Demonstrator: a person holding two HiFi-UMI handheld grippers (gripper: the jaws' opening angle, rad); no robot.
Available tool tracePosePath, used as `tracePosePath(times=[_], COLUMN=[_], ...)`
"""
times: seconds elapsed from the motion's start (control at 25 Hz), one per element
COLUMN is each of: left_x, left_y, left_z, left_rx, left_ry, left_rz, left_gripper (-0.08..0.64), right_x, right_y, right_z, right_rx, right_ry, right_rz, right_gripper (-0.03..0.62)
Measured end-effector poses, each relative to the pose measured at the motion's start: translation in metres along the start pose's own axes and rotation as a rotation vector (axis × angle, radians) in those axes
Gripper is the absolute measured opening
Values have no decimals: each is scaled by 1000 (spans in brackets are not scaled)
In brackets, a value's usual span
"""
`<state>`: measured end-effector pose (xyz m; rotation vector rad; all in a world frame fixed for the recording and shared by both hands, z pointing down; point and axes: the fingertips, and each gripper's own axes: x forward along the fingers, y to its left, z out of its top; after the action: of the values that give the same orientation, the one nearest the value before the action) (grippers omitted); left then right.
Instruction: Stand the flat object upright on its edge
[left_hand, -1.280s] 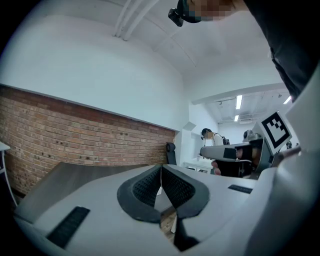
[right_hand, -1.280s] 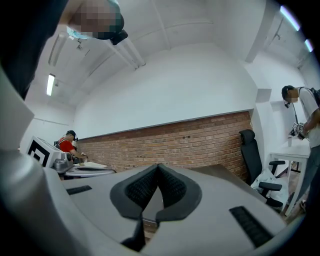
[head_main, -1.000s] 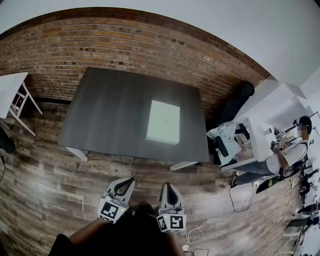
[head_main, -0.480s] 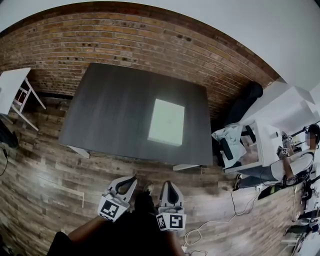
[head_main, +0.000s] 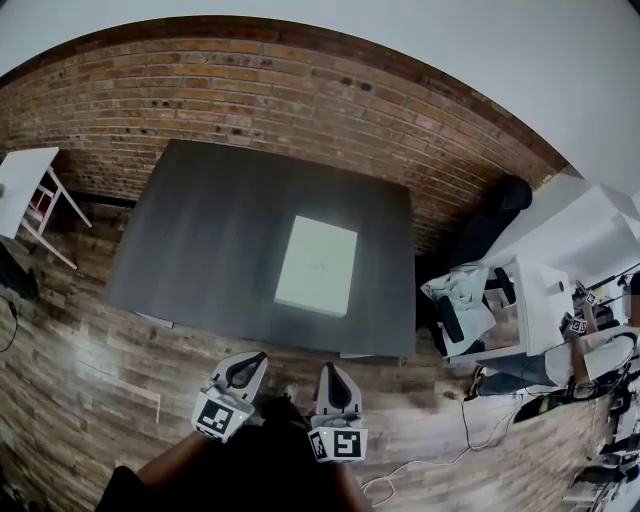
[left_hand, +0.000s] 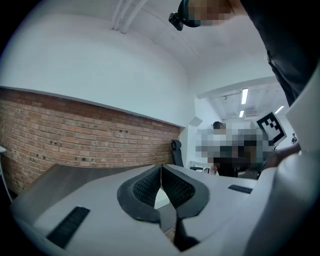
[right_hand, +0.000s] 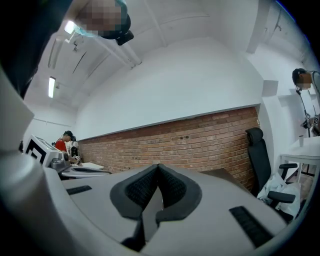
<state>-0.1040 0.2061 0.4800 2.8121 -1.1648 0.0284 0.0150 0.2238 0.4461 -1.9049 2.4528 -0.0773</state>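
Observation:
A flat white rectangular object (head_main: 316, 266) lies face down on the dark grey table (head_main: 200, 230), right of its middle. A sliver of the white object (left_hand: 160, 199) shows between the left gripper's jaw tips in the left gripper view. My left gripper (head_main: 256, 357) and right gripper (head_main: 329, 368) hover side by side over the wooden floor, short of the table's near edge. Both point level toward the table. Both are shut with nothing between the pads. The left gripper (left_hand: 161, 167) and right gripper (right_hand: 158, 165) show jaws pressed together.
A brick wall (head_main: 300, 90) runs behind the table. A small white side table (head_main: 25, 180) stands at the left. At the right are a black chair (head_main: 490, 215), a white desk (head_main: 560, 290) with gear, a seated person and cables (head_main: 470, 440) on the floor.
The table and the white object sit lower and nearer in the head view than before. Both grippers have come closer to the table's near edge, still shut.

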Motion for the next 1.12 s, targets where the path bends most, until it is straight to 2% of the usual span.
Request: tracePosePath(times=[0.2,0.44,0.68,0.88,0.96,1.12], left_x=[42,83,105,112,116,130], left_y=[-1,-6,-7,0,7,26], left_z=[6,-2,-4,-16,-21,-18], left_rx=[-37,-23,-13,-7,8,-9], left_ry=[-20,35,52,88,105,82], left_rz=[31,85,129,142,141,125], left_gripper=[34,34,34,34,34,34], right_x=[22,35,45,55,60,76], right_y=[-41,-86,-106,-116,-121,-124], right_z=[3,4,-5,-9,-15,-22], right_rx=[-4,5,9,59,45,32], right_ry=[8,15,38,41,55,65], right_rz=[38,67,113,95,98,73], right_gripper=[25,25,25,25,25,25])
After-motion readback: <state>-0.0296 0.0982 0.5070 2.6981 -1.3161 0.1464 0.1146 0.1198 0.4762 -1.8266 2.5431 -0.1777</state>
